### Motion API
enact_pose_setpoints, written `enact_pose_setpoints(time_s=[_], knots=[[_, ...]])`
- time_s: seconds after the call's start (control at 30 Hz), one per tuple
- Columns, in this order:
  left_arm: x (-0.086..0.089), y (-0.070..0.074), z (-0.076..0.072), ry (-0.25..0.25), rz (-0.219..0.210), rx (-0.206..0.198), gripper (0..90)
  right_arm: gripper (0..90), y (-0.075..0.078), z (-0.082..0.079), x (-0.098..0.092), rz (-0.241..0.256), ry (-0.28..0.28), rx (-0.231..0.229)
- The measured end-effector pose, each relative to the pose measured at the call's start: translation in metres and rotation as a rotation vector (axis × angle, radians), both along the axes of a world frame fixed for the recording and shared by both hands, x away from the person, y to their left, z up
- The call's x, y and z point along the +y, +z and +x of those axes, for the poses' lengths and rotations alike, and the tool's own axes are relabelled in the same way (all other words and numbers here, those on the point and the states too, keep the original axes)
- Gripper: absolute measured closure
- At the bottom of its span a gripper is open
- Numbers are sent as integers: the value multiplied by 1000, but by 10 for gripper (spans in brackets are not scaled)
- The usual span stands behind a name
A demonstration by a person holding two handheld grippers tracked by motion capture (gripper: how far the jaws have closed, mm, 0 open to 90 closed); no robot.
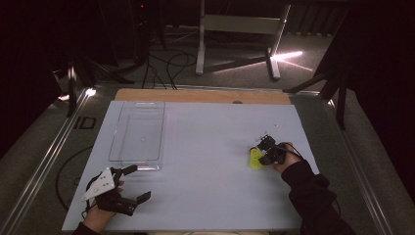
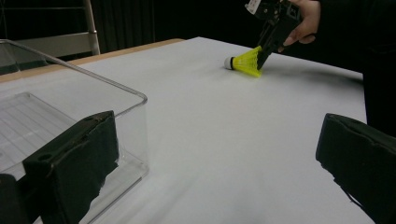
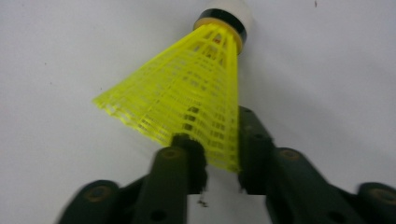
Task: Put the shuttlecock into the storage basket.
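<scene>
A yellow shuttlecock (image 1: 255, 157) (image 2: 246, 61) (image 3: 187, 93) with a white cork tip lies on its side at the right of the white table (image 1: 205, 186). My right gripper (image 1: 264, 152) (image 2: 264, 53) (image 3: 219, 158) is shut on the shuttlecock's skirt edge, one jaw on each side of the mesh wall. At the table's front left, my left gripper (image 1: 138, 182) (image 2: 215, 163) stands wide open with nothing between its jaws, just in front of a clear plastic tray (image 1: 113, 142) (image 2: 116, 86).
The clear tray is empty and lies lengthwise at the left of the table. A wooden strip (image 1: 195, 95) runs along the far edge. Beyond it are a metal frame (image 1: 240, 29) and cables (image 1: 166, 68) on the floor.
</scene>
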State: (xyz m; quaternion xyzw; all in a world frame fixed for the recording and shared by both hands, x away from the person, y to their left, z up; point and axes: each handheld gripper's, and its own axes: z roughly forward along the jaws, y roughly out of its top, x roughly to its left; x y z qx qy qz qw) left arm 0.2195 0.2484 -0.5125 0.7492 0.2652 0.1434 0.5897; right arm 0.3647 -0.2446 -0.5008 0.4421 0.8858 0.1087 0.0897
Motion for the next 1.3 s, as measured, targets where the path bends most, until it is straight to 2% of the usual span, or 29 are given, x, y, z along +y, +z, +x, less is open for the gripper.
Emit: enact_pose_setpoints(time_s=[0.1,0.17,0.5,0.73,0.93,1.03,1.07,1.13,1.17,1.2,1.23,1.3], knots=[[0,0,0,-1,0,1,2,883,1,1,0,-2,11,1],[0,0,0,-2,0,1,2,896,1,1,0,1,13,8],[-1,0,0,-2,4,3,2,900,15,0,0,4,97,1],[-1,0,1,-5,5,6,2,900,21,-2,1,-12,175,36],[-2,0,1,-4,9,8,2,900,24,-5,4,-49,268,93],[-2,0,1,-4,9,10,2,900,28,-6,6,-58,325,100],[-2,0,1,-3,12,11,2,900,29,-6,6,-55,327,100],[-2,1,1,-3,16,11,2,900,32,-8,7,-60,374,99],[-2,1,1,-4,16,11,2,900,34,-8,7,-36,411,94],[-3,1,1,-5,19,12,2,900,35,-9,7,-36,440,102],[-3,1,1,-5,22,11,2,900,36,-10,8,-40,491,80],[-3,2,2,-4,27,14,2,900,38,-11,9,-38,539,92]])
